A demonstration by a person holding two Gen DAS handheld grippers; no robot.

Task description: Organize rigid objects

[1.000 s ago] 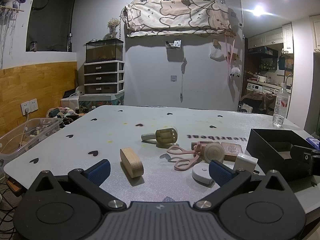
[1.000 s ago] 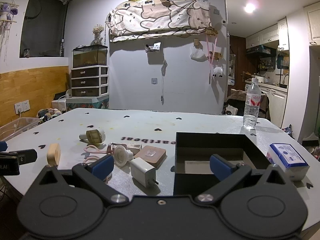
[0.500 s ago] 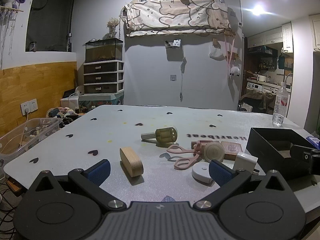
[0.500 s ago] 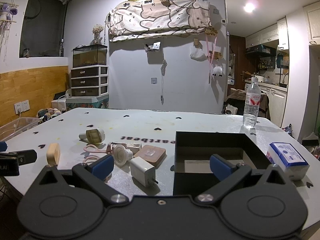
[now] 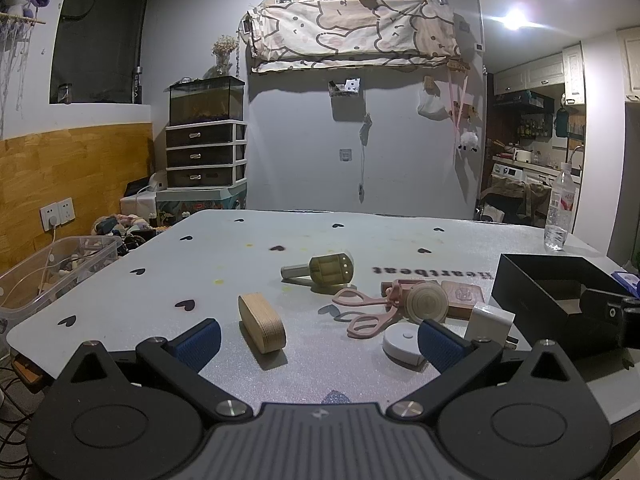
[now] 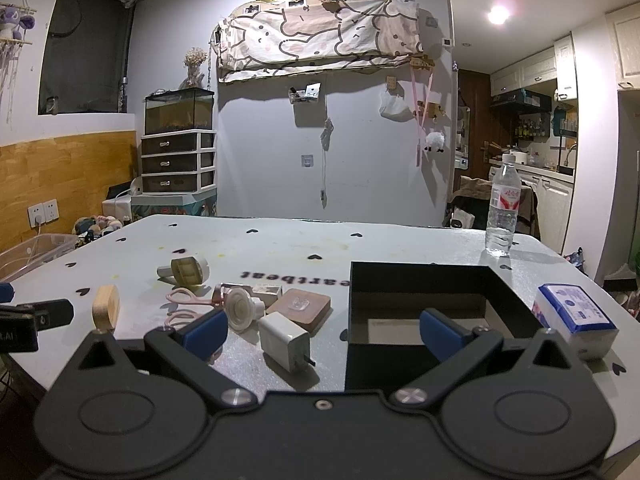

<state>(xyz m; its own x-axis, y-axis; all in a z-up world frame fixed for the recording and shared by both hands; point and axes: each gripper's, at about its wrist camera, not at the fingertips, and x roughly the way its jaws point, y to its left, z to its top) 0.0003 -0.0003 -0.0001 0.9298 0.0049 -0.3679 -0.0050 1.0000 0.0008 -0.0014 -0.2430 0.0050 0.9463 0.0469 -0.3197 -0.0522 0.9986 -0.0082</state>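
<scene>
A black open box (image 6: 424,304) stands on the grey table (image 5: 248,256), also in the left wrist view (image 5: 536,292). Left of it lie a white charger (image 6: 285,338), a brown square block (image 6: 304,307), a round white knob (image 6: 240,312), pink scissors (image 5: 364,312), a beige cylinder piece (image 5: 328,270), an oval wooden block (image 5: 262,322) and a white round disc (image 5: 402,346). My left gripper (image 5: 318,344) is open and empty at the table's near edge. My right gripper (image 6: 322,334) is open and empty, in front of the charger and box.
A water bottle (image 6: 502,216) stands at the far right. A blue-white tissue pack (image 6: 576,320) lies right of the box. A clear plastic bin (image 5: 44,272) sits off the table's left side. Drawers with a tank (image 5: 206,148) stand by the wall.
</scene>
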